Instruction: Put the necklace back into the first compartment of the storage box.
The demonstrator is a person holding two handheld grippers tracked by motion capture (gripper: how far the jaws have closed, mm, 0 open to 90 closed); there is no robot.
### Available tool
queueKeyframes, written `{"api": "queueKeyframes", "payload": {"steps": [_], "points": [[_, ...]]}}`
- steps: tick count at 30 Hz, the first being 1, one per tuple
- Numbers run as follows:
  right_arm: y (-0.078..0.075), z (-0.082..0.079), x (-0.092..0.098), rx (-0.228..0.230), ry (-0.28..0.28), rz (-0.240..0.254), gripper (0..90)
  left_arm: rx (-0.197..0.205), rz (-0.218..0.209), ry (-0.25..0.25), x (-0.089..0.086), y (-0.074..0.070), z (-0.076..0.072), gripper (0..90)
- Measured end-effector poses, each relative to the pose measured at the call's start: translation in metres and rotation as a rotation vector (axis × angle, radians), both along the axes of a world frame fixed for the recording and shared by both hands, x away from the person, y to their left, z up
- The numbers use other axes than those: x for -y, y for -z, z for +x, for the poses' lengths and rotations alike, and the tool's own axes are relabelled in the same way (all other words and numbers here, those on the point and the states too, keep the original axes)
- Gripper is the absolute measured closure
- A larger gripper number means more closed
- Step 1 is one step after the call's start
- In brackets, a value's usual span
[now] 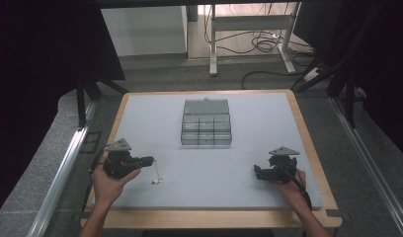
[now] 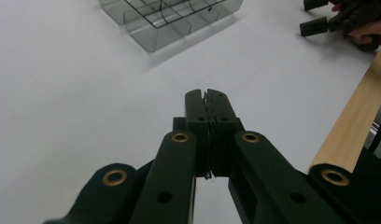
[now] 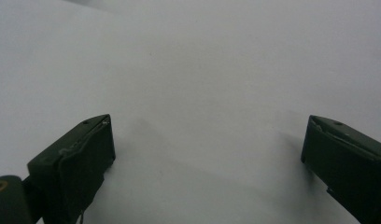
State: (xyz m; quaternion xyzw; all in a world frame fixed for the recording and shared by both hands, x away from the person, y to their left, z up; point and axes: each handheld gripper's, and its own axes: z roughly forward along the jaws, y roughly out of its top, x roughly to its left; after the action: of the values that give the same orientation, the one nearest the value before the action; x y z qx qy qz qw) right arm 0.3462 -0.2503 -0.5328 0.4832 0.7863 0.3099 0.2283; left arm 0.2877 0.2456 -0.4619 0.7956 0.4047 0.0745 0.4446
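A clear plastic organizer box (image 1: 206, 129) with several compartments and its lid raised at the back stands at the middle of the grey mat; its front corner (image 2: 153, 35) shows in the left gripper view. My left gripper (image 1: 151, 159) is at the near left, its jaws pressed together (image 2: 207, 93) on a thin chain (image 1: 155, 170). The chain hangs from the jaw tips down to a small pale piece (image 1: 157, 180) resting on the mat. My right gripper (image 1: 256, 171) is at the near right, open (image 3: 207, 149), with bare mat between its fingers.
The grey mat (image 1: 249, 148) lies on a wooden table whose edge (image 2: 352, 121) runs close to the left gripper. The right gripper (image 2: 319, 23) shows far off in the left gripper view. Metal rails flank the table, with a desk frame and cables on the floor behind.
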Motion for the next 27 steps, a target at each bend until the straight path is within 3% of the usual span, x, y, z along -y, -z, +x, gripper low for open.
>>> {"api": "queueKeyframes", "payload": {"steps": [10,27], "points": [[0.0,0.0,0.0,0.0,0.001,-0.002,2.3,0.031,-0.008,0.006,-0.002,-0.021,0.005,89.5],[0.0,0.0,0.0,0.0,0.002,-0.003,2.3,0.076,-0.039,0.001,-0.008,-0.069,0.015,89.5]]}}
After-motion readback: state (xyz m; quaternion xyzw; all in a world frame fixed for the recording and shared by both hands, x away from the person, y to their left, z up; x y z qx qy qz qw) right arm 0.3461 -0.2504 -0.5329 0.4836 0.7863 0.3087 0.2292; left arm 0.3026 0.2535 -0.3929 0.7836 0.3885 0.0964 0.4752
